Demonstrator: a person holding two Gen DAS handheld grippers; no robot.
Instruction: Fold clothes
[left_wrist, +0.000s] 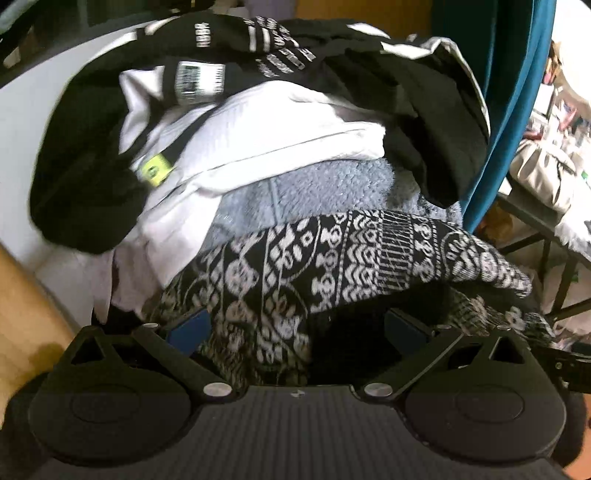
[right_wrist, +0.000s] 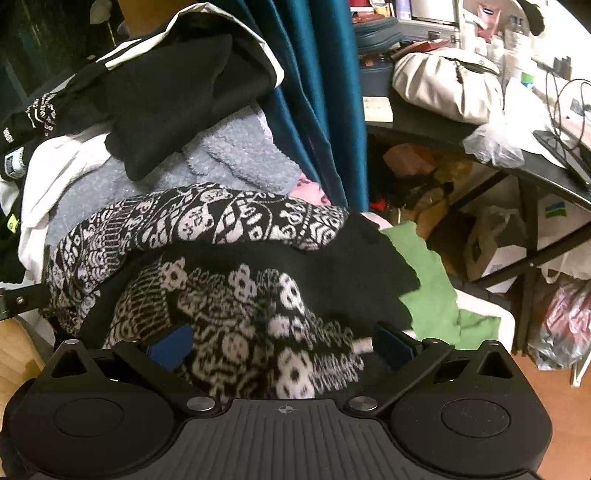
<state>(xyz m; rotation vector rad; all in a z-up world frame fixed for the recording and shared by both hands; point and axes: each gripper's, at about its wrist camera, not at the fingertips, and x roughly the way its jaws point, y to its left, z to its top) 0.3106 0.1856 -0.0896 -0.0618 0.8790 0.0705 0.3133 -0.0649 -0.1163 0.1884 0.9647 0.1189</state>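
Clothes lie heaped in a large pile that fills most of both wrist views. On top of the heap sits a black garment with white stripes and lettering. Below it is a white garment with a small yellow-green tag, and under that a pale blue fleecy piece. At the front of the pile, nearest both cameras, a black-and-white patterned cloth drapes forward, and its printed fabric fills the space between the fingers of each tool.

A teal curtain hangs just behind and to the right of the heap. A green cloth lies beside the patterned cloth on the right. Farther right stands a dark desk crowded with items, among them a cream bag and a clear plastic bag. More bags sit on the floor under the desk.

The left gripper has its blue-padded fingers spread wide apart, with the patterned cloth lying loose in the gap. The right gripper is likewise spread wide, and the patterned cloth bunches between its fingers without being pinched. A small part of the other tool shows at the near edge of each view.
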